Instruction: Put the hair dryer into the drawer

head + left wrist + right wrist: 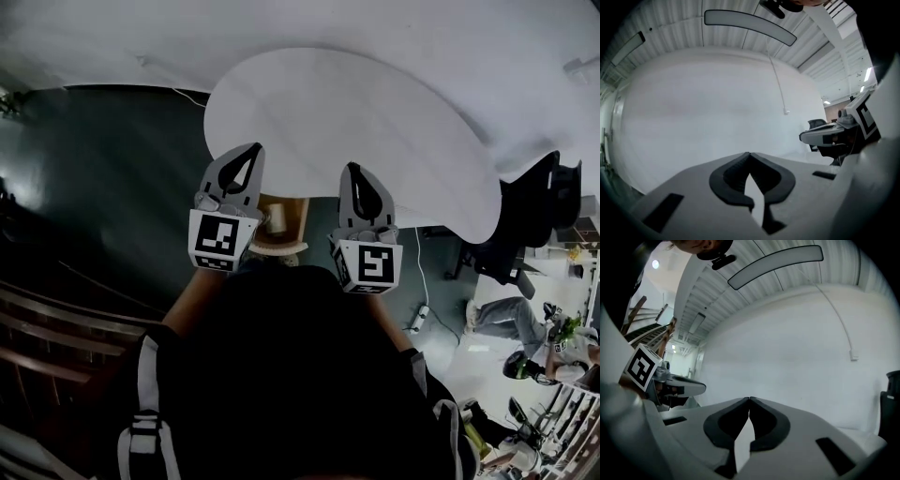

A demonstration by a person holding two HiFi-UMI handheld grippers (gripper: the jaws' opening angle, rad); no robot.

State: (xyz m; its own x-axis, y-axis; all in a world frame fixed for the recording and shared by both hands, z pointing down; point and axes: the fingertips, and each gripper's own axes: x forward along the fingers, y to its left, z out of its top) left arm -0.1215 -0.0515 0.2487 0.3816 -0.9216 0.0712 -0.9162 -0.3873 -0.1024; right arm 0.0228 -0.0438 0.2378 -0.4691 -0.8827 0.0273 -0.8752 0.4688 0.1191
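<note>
— Where is the hair dryer?
— No view shows it, nor the drawer. Your left gripper [249, 150] and right gripper [352, 169] hover above the white desk [394, 122], both pairs of fingers pressed together on nothing.
— What could go wrong?
— If you reach down blind with the fingers closed, you may knock the hair dryer or the desk edge instead of gripping.
</note>
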